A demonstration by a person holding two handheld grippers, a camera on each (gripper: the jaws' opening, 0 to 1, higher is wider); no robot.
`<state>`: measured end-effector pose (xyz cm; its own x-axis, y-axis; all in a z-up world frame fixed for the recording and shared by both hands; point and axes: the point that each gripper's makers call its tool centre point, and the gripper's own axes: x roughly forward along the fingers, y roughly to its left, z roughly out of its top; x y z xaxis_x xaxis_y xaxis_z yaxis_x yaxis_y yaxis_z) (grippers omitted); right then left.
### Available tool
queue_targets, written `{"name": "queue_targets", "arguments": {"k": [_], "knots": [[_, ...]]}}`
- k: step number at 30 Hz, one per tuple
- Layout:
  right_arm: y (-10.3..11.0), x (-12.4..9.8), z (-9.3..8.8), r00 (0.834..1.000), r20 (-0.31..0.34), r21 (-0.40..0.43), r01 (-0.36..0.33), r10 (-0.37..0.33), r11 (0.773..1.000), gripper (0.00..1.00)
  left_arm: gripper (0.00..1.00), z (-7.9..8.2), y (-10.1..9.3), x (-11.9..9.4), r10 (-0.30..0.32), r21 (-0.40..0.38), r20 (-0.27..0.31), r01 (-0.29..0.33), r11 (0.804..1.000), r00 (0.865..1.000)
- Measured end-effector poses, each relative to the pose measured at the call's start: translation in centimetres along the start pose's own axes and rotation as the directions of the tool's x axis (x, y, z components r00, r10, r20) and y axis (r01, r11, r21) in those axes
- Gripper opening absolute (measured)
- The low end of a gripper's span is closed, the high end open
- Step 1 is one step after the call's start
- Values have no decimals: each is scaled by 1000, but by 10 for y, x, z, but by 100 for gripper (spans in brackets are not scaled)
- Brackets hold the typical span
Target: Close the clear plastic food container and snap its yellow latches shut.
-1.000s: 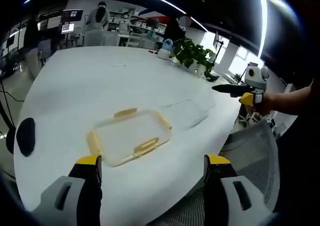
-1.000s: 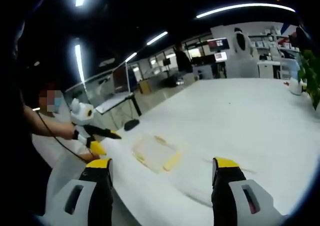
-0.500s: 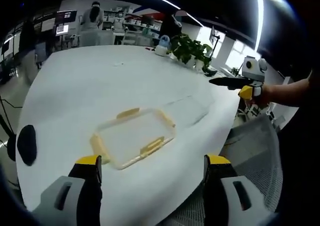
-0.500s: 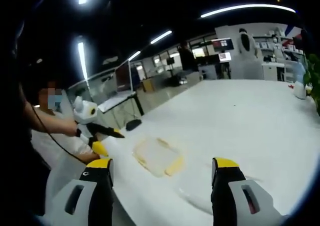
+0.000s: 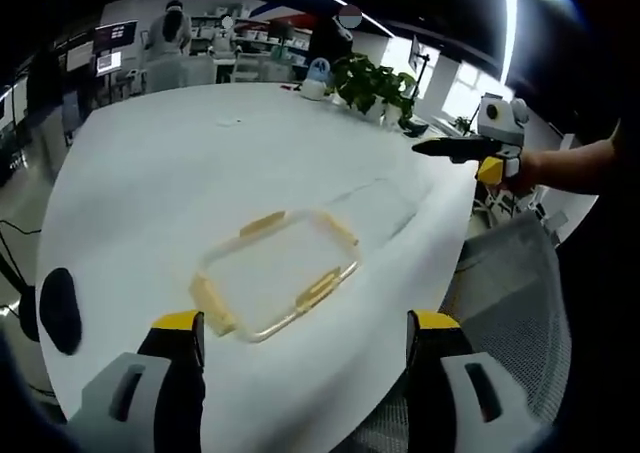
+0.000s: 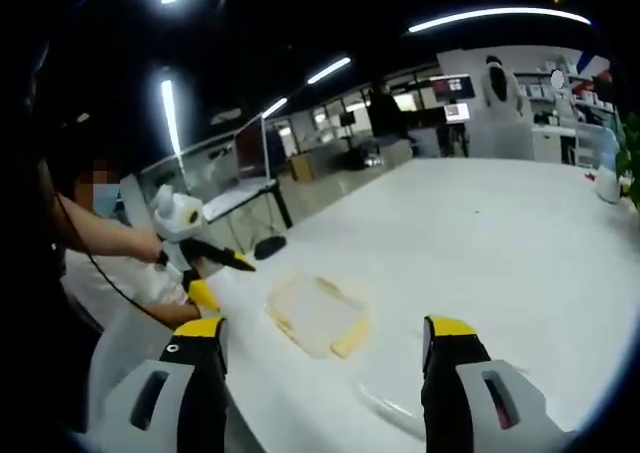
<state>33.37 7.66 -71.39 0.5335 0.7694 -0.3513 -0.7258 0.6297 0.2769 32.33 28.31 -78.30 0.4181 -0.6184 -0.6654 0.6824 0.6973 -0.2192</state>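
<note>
A clear lid with yellow latches lies flat on the white table. Just beyond it to the right sits the clear container base, faint against the table. My left gripper hovers open above the table's near edge, short of the lid, with nothing between its jaws. The right gripper is held out in the air past the table's right side. In the right gripper view the lid lies ahead of my open right gripper, the base's rim is near, and the left gripper comes in at left.
A black oval object rests near the table's left edge. Potted plants and a white-blue jug stand at the far end. A grey mesh chair is at the right, with a person's forearm above it.
Both cameras have shifted a little, bringing the lid slightly closer in the left gripper view. The right gripper is held a bit higher. The lid and the base lie where they were.
</note>
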Motion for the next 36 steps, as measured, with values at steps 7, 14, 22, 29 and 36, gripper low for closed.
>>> {"name": "queue_targets", "arguments": {"k": [7,14,22,29,36], "knots": [[0,6,0,1000,-12,-15,-15,15,1000,80,84,1,8,4,-16,45,-31,17,999,999],[-1,12,-2,999,-40,-40,-24,23,999,81,84,4,14,7,-36,63,-47,38,997,998],[0,22,-2,998,-53,-59,-46,43,997,81,84,0,20,8,-53,110,-79,61,992,995],[0,30,-8,991,-118,-121,-81,66,989,80,84,-4,21,12,-71,165,-124,91,982,990],[2,39,-8,984,-154,-150,-111,87,983,78,83,-6,25,18,-77,188,-150,105,977,986]]}}
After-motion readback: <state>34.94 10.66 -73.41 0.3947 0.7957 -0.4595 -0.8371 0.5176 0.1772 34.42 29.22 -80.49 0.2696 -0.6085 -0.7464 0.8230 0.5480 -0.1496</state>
